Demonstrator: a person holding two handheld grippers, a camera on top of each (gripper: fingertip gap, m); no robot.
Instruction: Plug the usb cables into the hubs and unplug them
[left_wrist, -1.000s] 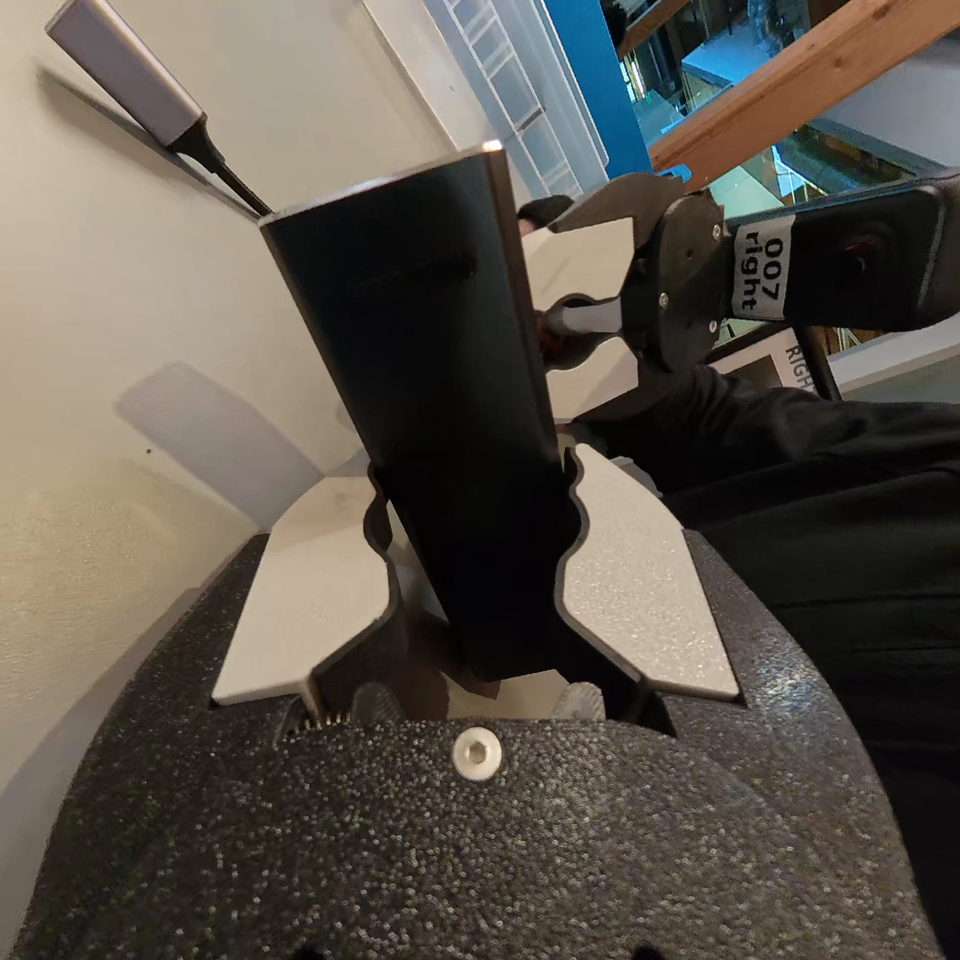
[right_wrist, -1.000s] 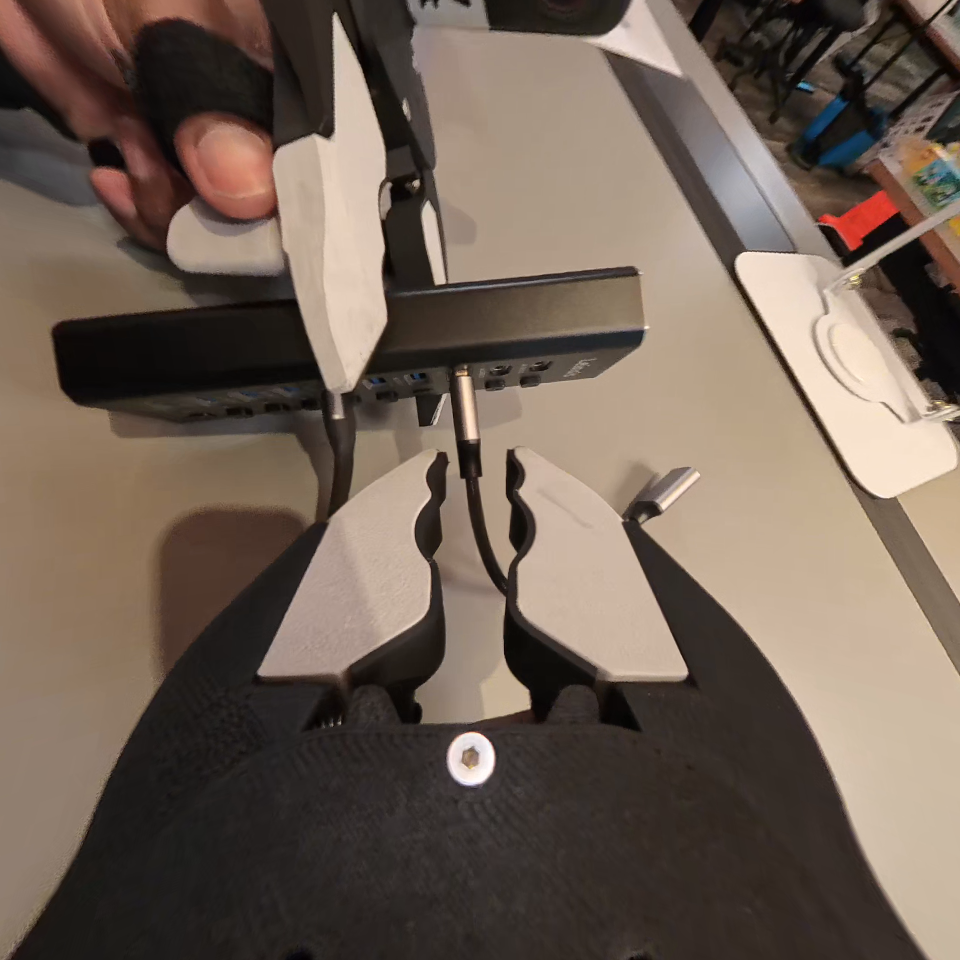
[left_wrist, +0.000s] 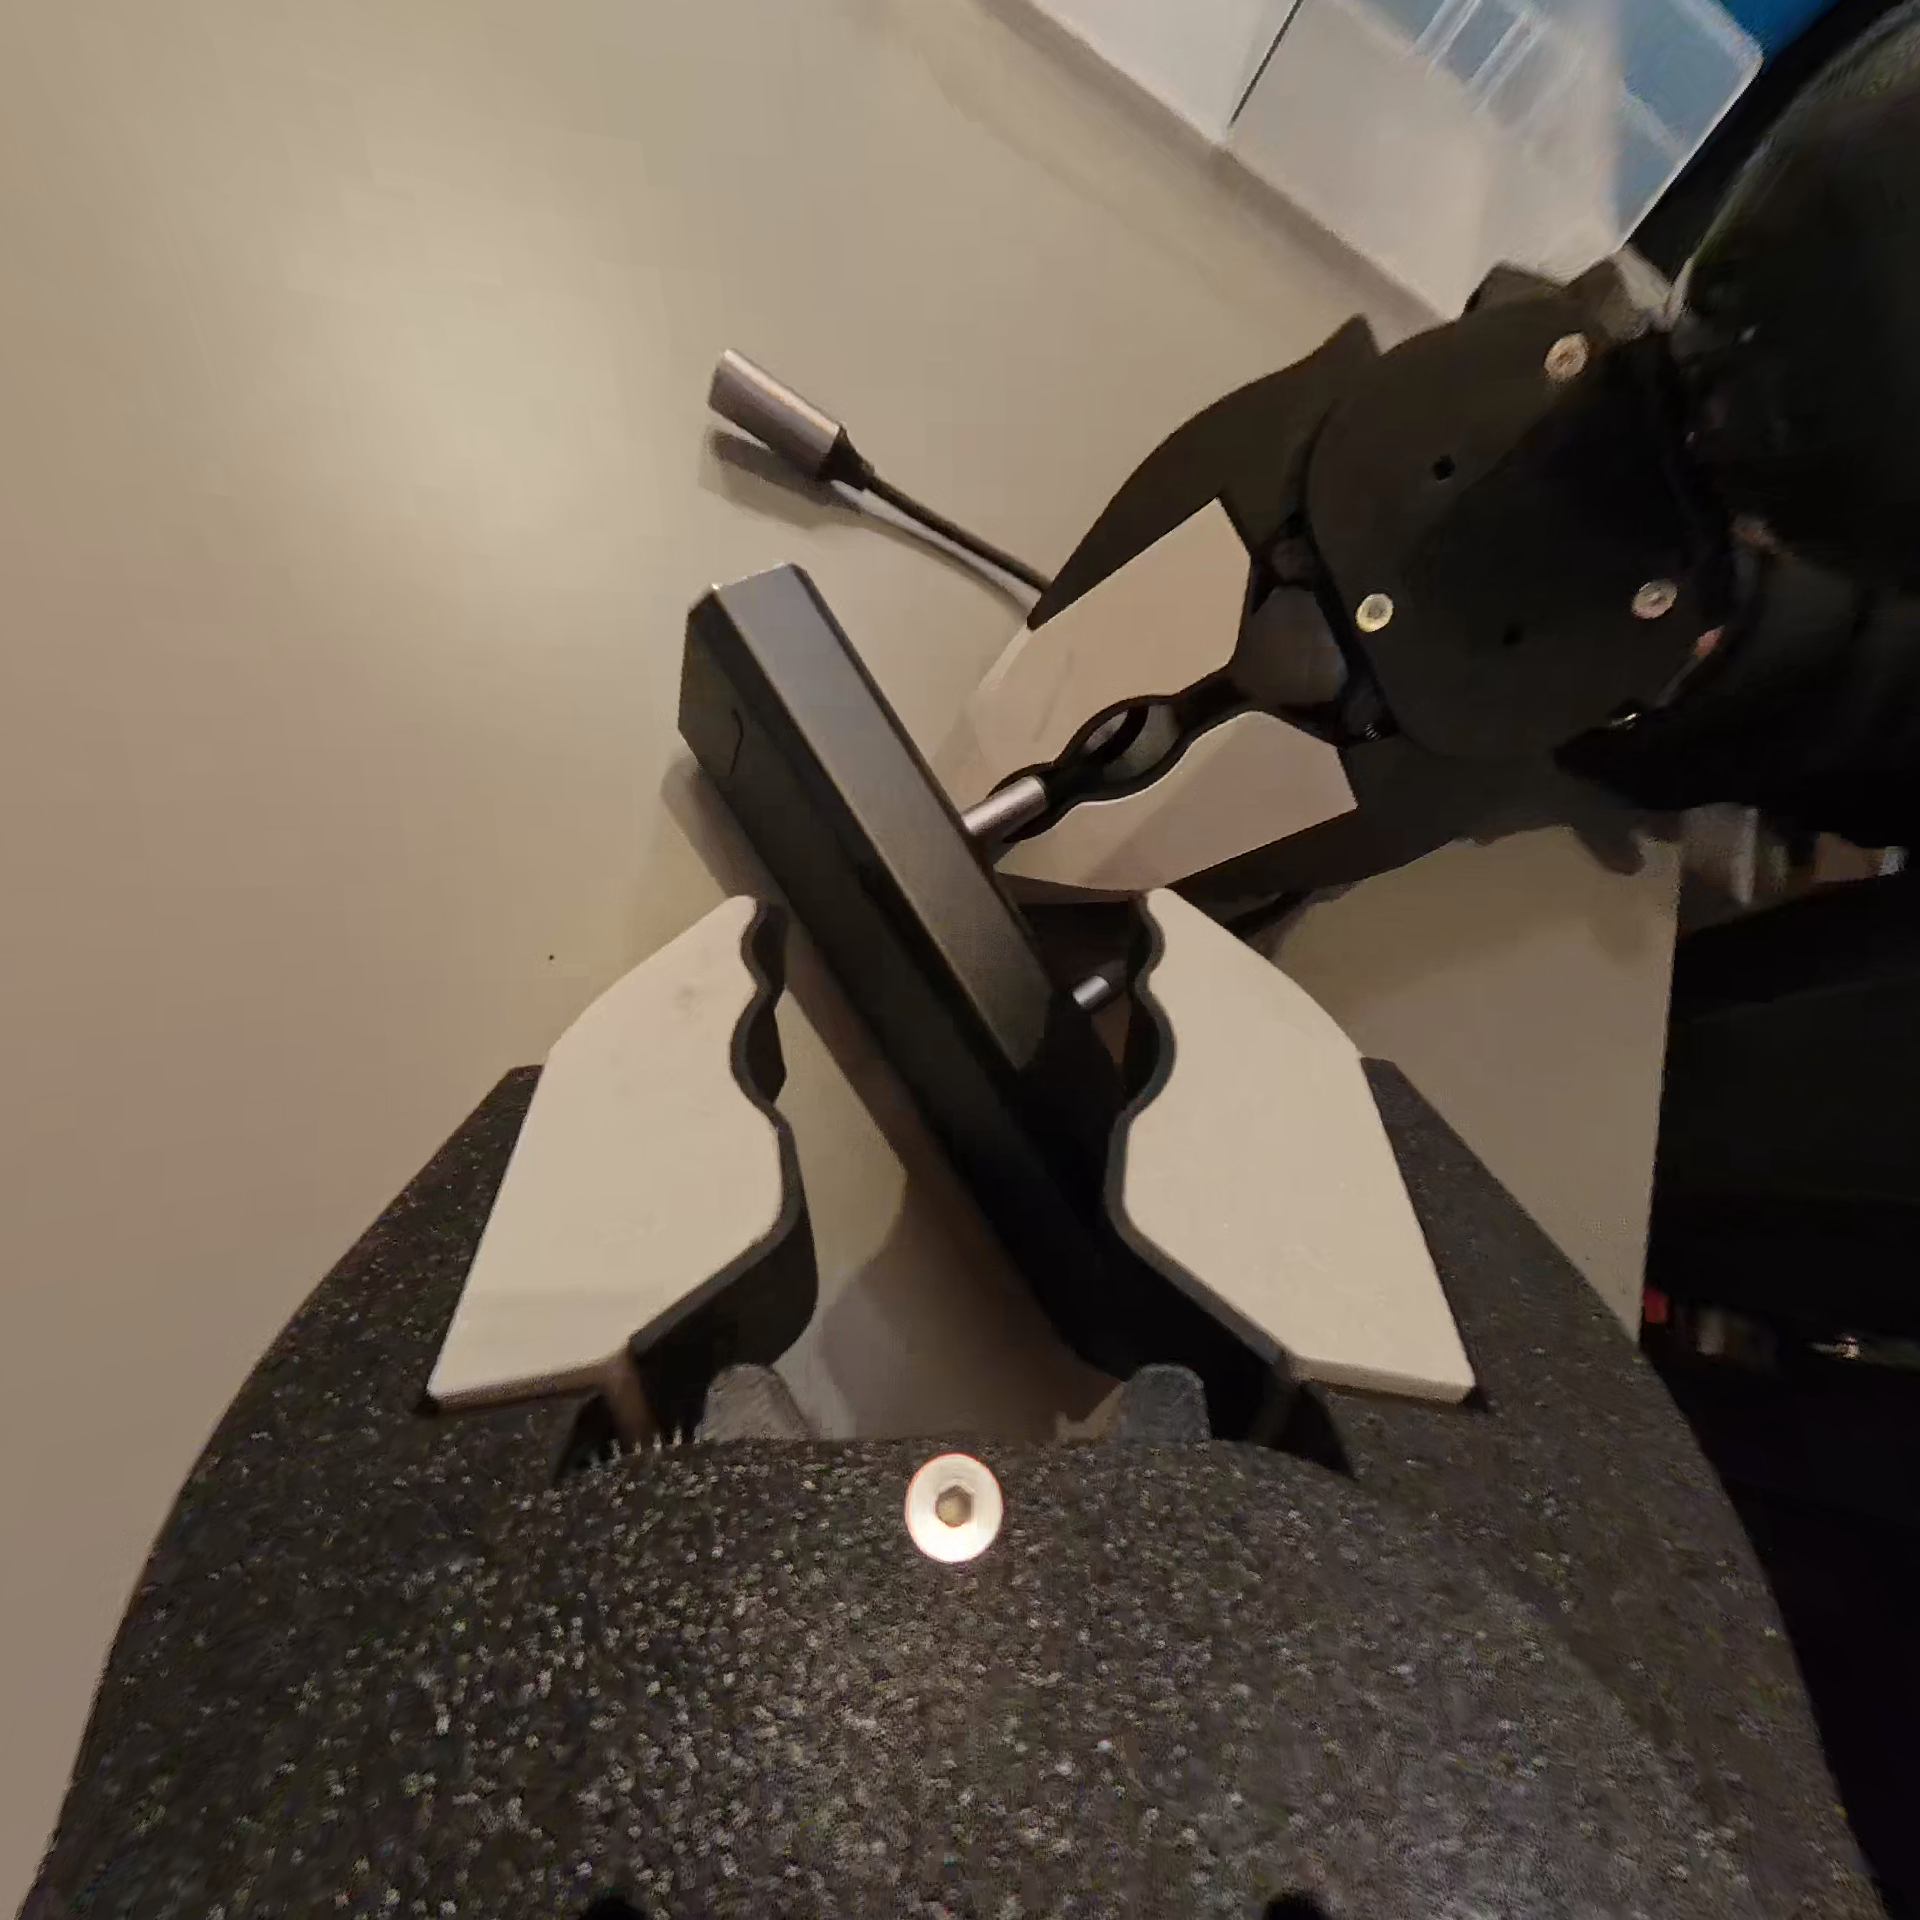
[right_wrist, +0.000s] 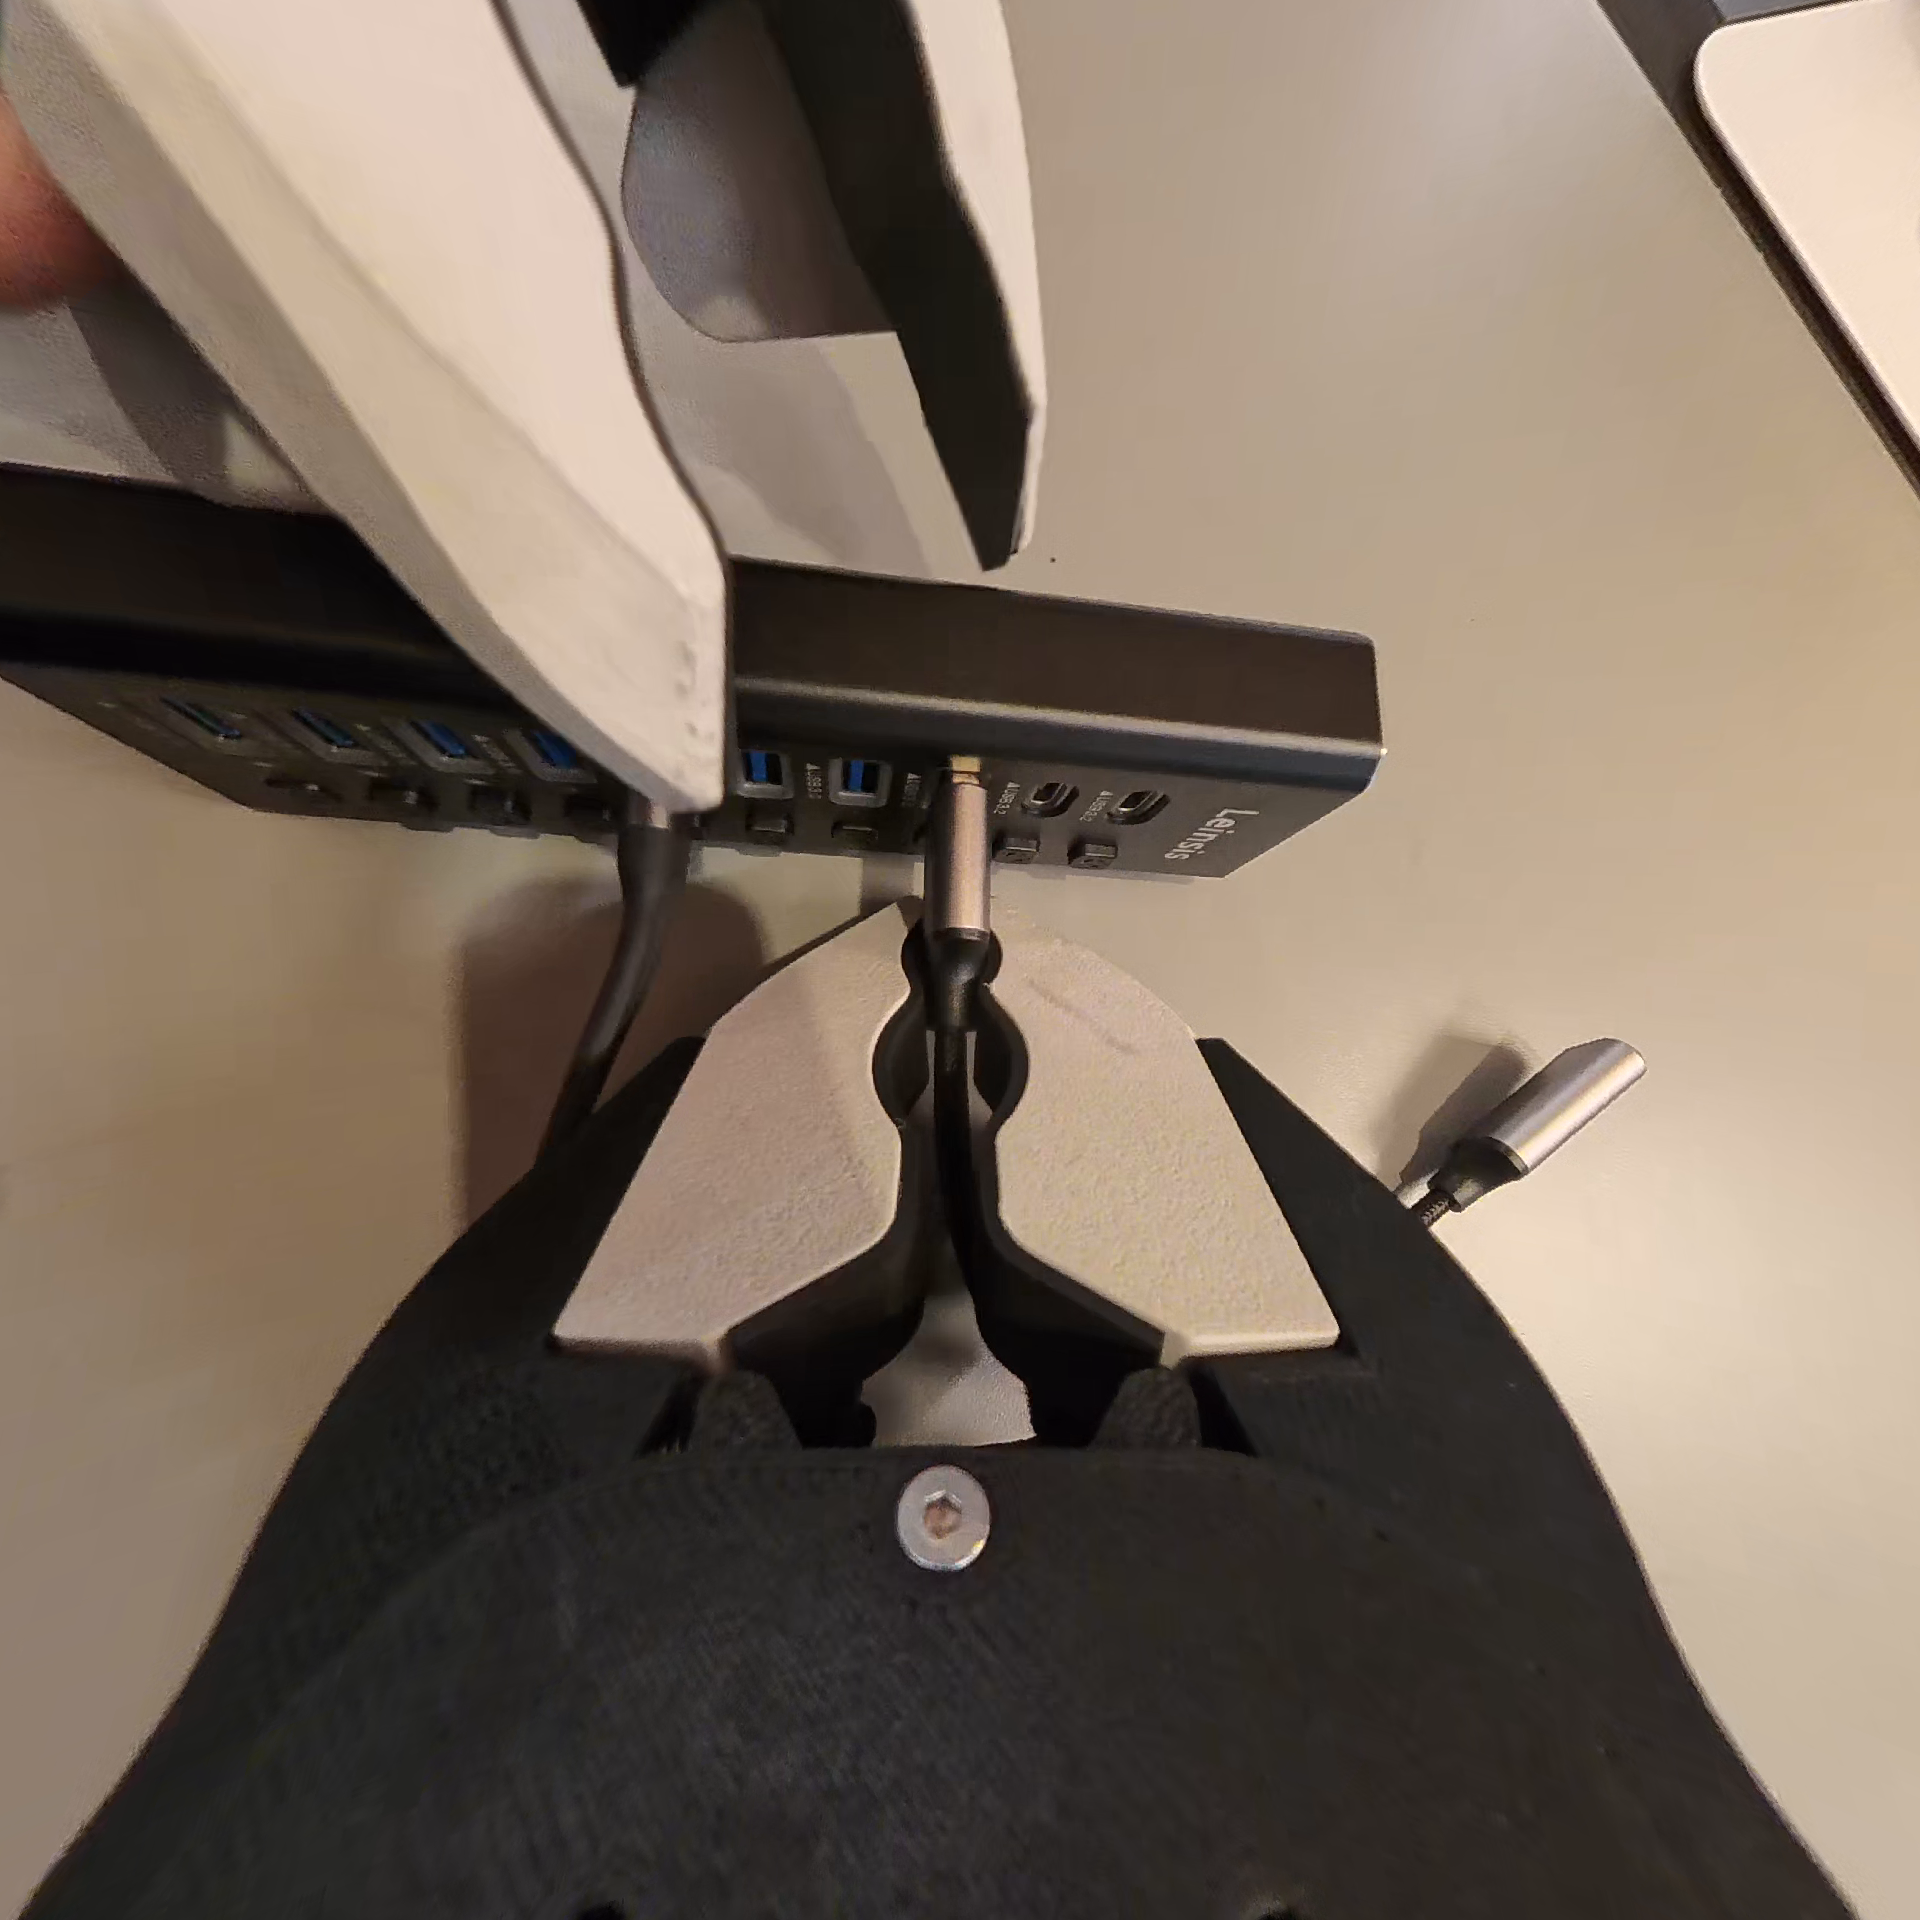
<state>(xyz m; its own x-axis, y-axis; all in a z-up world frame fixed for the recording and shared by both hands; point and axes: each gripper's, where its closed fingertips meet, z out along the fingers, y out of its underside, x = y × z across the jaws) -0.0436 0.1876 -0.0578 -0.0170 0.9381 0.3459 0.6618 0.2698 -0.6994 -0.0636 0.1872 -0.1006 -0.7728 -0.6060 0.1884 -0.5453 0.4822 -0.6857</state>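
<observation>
The beige counter (right_wrist: 1455, 520) carries a long dark hub (right_wrist: 1039, 665) whose long axis runs left to right across the right wrist view, ports facing the right tool (right_wrist: 948, 940). The left tool (left_wrist: 951, 935) straddles the hub with its fingers spread, gaps showing at both sides. The right tool is clamped on the silver plug (right_wrist: 958, 852) seated in the hub. Only the right wrist view shows the blue ports; both show a loose connector (left_wrist: 774, 410) lying beyond.
</observation>
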